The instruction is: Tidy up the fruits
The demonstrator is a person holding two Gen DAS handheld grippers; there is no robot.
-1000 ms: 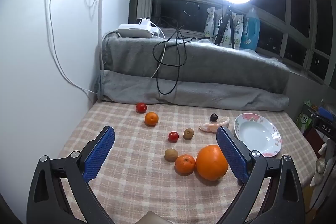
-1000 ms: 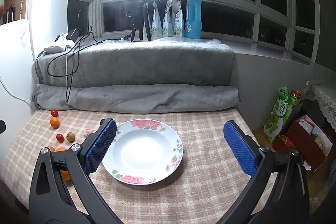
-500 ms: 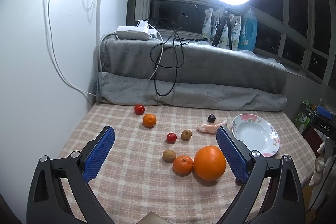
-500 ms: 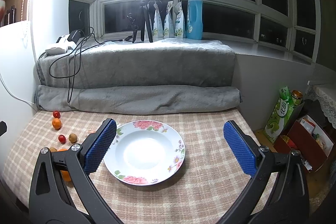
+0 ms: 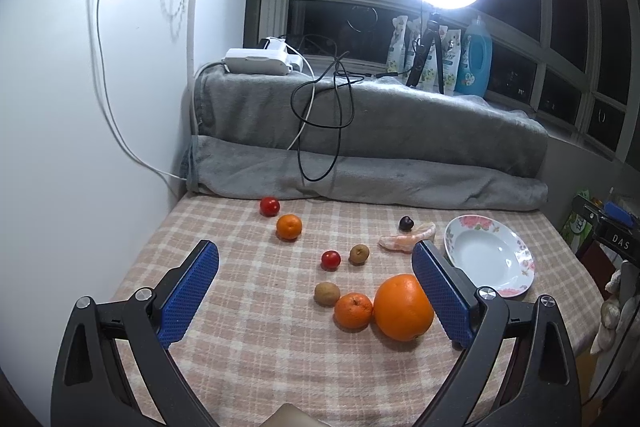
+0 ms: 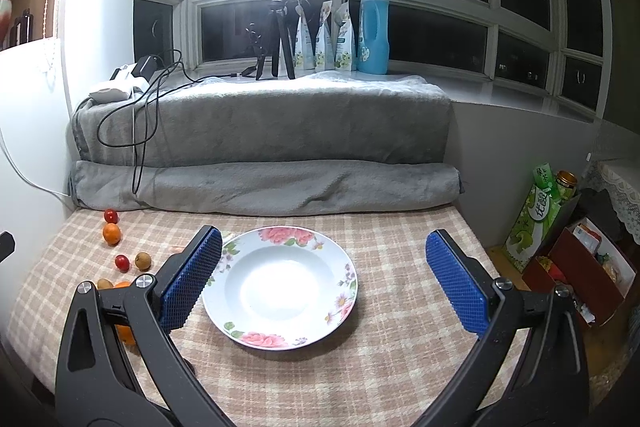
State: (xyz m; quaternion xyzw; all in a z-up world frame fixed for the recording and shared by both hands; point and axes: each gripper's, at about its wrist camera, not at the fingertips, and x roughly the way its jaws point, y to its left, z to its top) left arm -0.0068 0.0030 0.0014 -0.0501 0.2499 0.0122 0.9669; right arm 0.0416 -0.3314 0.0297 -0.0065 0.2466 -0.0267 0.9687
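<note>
Both pairs of tongs hang wide apart and empty above the desk (image 5: 248, 367), which wears a checked cloth. The left tongs (image 5: 316, 291) look over the scattered fruit; the right tongs (image 6: 320, 277) face the flowered plate (image 6: 280, 337), which holds nothing yet. That split makes sense to me: one hand is set to fetch, the other sits by the place where the fruit most likely belongs.

The fruit lies loose on the left half of the desk. Nearest the left tongs is a big orange (image 5: 403, 307), touching a small mandarin (image 5: 353, 311), with a brown kiwi (image 5: 327, 293) just beside that. Further back sit a cherry tomato (image 5: 331, 259) and a small brown fruit (image 5: 359, 253), near each other but apart. Near the rolled grey blanket (image 5: 360, 179) are a second tomato (image 5: 269, 206) and a second mandarin (image 5: 289, 227). Close to the plate lie some peeled citrus segments (image 5: 406, 239) and a dark little fruit (image 5: 406, 223) just behind them.

Judging by this, the sorting has not begun. The big orange sits right against the inner side of the left tongs' right-hand pad, so it looks the natural first pick; being round, it may roll and nudge the mandarin if caught off centre.
</note>
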